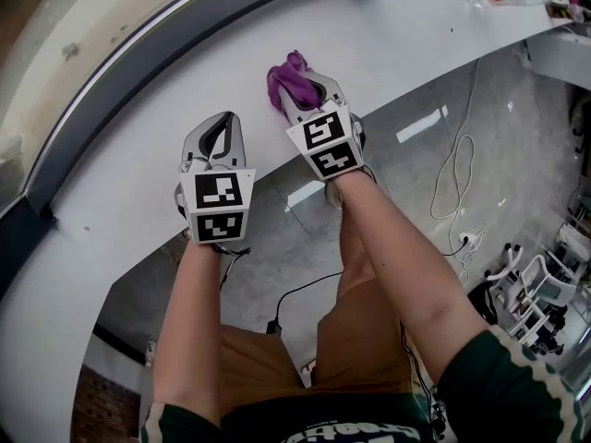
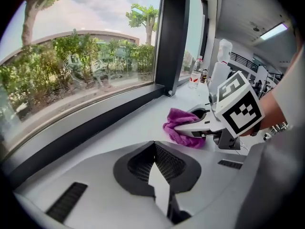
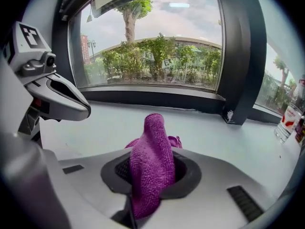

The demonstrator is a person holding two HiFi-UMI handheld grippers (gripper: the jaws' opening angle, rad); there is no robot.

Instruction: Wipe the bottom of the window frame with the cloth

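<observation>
My right gripper (image 1: 309, 92) has its jaws clamped on the purple cloth (image 1: 287, 83). In the right gripper view a thick fold of the cloth (image 3: 152, 159) stands up between the jaws of this gripper (image 3: 148, 178) and spills out ahead of them. From the left gripper view, the bunched end of the cloth (image 2: 178, 128) lies on the white sill (image 2: 119, 137) just ahead of the right gripper (image 2: 187, 126). It sits about midway between the sill's front edge and the dark bottom rail of the window frame (image 2: 90, 125), and it is clear of the rail.

My left gripper (image 1: 223, 124) is just beside the right one, over the sill (image 1: 138, 201) near its front edge. Its jaws are pressed together with nothing between them (image 2: 154, 149), and its tip (image 3: 82, 109) shows at the left of the right gripper view. I cannot tell whether it touches the sill.

The bottom rail (image 3: 152, 99) runs along the sill's back edge to a dark upright post (image 3: 240, 56) at the right. Past that post, at the far right end of the sill, stands a clear bottle (image 3: 287, 119) with a red label.
</observation>
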